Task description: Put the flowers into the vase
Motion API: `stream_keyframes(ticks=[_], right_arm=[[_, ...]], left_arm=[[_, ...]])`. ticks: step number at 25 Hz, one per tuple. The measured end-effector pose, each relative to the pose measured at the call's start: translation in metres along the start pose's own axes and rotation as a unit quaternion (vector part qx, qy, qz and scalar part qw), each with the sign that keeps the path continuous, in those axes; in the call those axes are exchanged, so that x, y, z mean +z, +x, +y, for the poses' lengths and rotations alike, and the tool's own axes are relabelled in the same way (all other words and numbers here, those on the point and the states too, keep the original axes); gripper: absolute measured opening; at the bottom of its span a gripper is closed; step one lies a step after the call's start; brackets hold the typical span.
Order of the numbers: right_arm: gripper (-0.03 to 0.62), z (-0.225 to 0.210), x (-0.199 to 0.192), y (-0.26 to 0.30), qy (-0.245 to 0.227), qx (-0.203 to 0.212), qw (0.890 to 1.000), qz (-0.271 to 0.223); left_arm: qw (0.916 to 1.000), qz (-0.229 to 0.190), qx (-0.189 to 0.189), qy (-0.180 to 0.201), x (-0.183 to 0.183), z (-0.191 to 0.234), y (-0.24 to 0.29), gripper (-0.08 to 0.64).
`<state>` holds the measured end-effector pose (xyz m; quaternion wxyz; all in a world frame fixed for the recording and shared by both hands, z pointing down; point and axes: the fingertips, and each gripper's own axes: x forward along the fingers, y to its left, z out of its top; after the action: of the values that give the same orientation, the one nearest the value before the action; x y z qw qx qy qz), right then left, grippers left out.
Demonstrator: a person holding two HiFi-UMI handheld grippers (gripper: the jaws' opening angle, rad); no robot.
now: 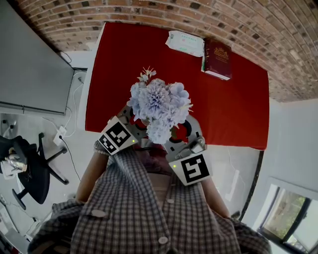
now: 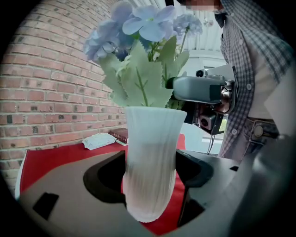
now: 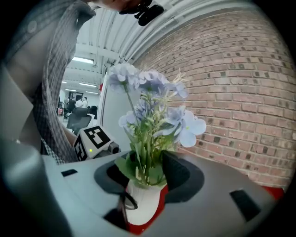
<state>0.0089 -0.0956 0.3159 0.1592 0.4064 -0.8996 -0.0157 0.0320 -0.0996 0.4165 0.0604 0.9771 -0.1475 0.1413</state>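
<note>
flowers in the vase, right side let go

and there it was: the blue flowers [image 1: 159, 106] stood upright in the ribbed white vase [image 2: 150, 162], stems down through the rim, leaves fanning just above it. the left hand-held gripper [image 2: 150, 180] was clenched on the vase, a dark pad pressed to each side of its lower body. the right hand-held gripper [image 3: 145, 178] was released, jaws standing apart on either side of the stems and leaves at the vase mouth, pads clear of them. from the head view the bouquet hid the vase; the left marker cube sat at 8 o'clock of the blooms, the right one at 5 o'clock. all of it hung over the near edge of the red desk [image 1: 223, 99]; whether the vase base touched it could not be told. at the desk's far edge, a dark red book [image 1: 217, 59] lay at 1 o'clock of the flowers, a packet of wipes [image 1: 185, 43] just beside it nearer 12, against the brick wall [image 1: 198, 15].
</note>
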Motion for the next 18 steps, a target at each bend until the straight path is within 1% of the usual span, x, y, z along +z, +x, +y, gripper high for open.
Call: stream_keyframes(ticks=[2, 3, 6, 10, 15, 18], right_arm=[[0.205, 0.001, 0.0, -0.002, 0.002, 0.001, 1.0, -0.001], [0.232, 0.002, 0.001, -0.003, 0.003, 0.001, 1.0, 0.0], [0.267, 0.003, 0.0, -0.008, 0.012, -0.002, 1.0, 0.002], [0.27, -0.002, -0.01, -0.019, 0.041, -0.015, 0.999, 0.011], [0.284, -0.007, -0.037, -0.029, 0.117, -0.025, 0.992, 0.031], [0.285, -0.008, -0.052, -0.032, 0.138, -0.03, 0.989, 0.044]], left_arm=[[1.0, -0.001, -0.001, -0.001, 0.0, 0.0, 0.0, 0.342], [1.0, -0.001, -0.001, -0.001, 0.0, 0.0, 0.0, 0.342], [1.0, -0.003, -0.002, -0.003, 0.0, 0.0, -0.001, 0.342], [1.0, -0.003, -0.006, -0.005, -0.001, -0.001, 0.0, 0.342], [0.9999, -0.006, -0.009, -0.008, -0.001, -0.001, -0.002, 0.342], [1.0, -0.001, -0.008, -0.001, -0.002, -0.002, -0.002, 0.342]])
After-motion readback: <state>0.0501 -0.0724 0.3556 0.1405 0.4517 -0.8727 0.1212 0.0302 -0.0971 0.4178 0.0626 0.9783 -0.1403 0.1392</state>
